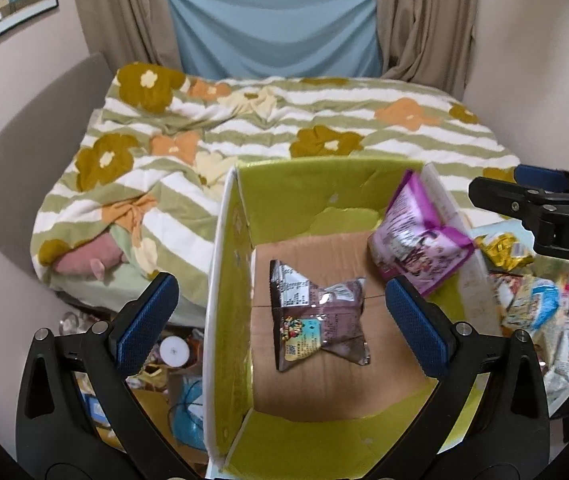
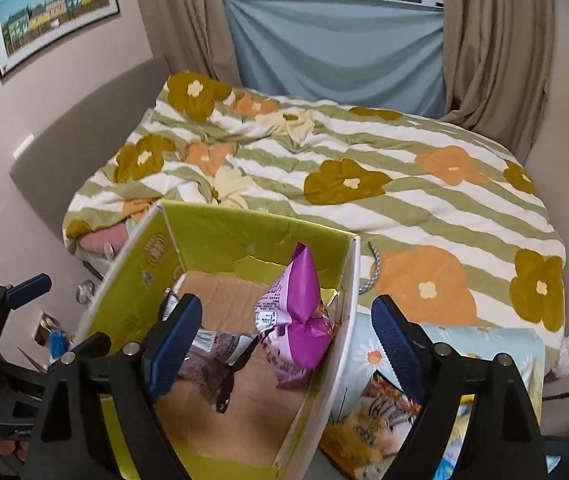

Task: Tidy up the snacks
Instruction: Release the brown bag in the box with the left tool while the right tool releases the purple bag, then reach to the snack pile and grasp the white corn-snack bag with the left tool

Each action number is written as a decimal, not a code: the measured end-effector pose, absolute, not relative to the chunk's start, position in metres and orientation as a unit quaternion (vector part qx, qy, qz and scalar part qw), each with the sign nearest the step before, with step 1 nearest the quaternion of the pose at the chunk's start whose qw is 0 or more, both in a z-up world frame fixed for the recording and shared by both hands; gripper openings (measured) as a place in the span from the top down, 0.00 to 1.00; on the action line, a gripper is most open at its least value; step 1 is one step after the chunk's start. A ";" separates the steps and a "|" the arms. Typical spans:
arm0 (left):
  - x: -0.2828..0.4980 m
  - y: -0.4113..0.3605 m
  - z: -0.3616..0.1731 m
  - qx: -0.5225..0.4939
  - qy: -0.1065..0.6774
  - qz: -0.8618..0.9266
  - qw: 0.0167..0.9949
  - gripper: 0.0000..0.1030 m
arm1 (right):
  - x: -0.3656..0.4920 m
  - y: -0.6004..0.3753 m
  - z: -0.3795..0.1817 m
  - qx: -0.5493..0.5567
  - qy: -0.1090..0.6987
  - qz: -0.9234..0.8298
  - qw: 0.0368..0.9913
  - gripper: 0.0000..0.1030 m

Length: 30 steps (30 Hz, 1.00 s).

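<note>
A green cardboard box (image 1: 284, 188) stands open in front of the bed. A brown snack bag (image 1: 318, 316) lies flat on its floor. A purple snack bag (image 1: 420, 236) leans against the box's right wall, blurred. My left gripper (image 1: 280, 320) is open and empty above the box, with the brown bag between its blue pads. My right gripper (image 2: 284, 340) is open and empty over the box's right wall (image 2: 344, 300), with the purple bag (image 2: 300, 320) just ahead. Its black frame also shows in the left wrist view (image 1: 544, 204).
Several loose snack bags (image 1: 532, 300) lie right of the box, one orange-and-white (image 2: 376, 428) under my right gripper. A bed with a flowered striped quilt (image 2: 364, 184) fills the background. Clutter (image 1: 172, 360) sits on the floor left of the box.
</note>
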<state>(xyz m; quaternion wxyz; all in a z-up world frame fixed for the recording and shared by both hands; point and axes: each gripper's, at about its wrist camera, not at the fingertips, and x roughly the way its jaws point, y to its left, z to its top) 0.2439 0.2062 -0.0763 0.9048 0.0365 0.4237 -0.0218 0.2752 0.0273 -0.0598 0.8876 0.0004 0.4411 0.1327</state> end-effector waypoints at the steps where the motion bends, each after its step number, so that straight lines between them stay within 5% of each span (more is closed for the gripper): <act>1: 0.241 0.205 -0.072 0.036 0.420 -0.025 0.906 0.00 | 0.270 0.026 -0.056 0.004 0.438 0.129 0.890 0.18; 19: 0.174 0.094 -0.040 0.061 0.392 -0.134 0.908 0.00 | 0.146 -0.081 0.000 0.050 0.372 0.017 0.927 0.18; 30: 0.122 -0.038 -0.061 0.079 0.412 -0.184 0.889 0.00 | 0.081 -0.205 -0.016 0.051 0.373 -0.029 0.926 0.00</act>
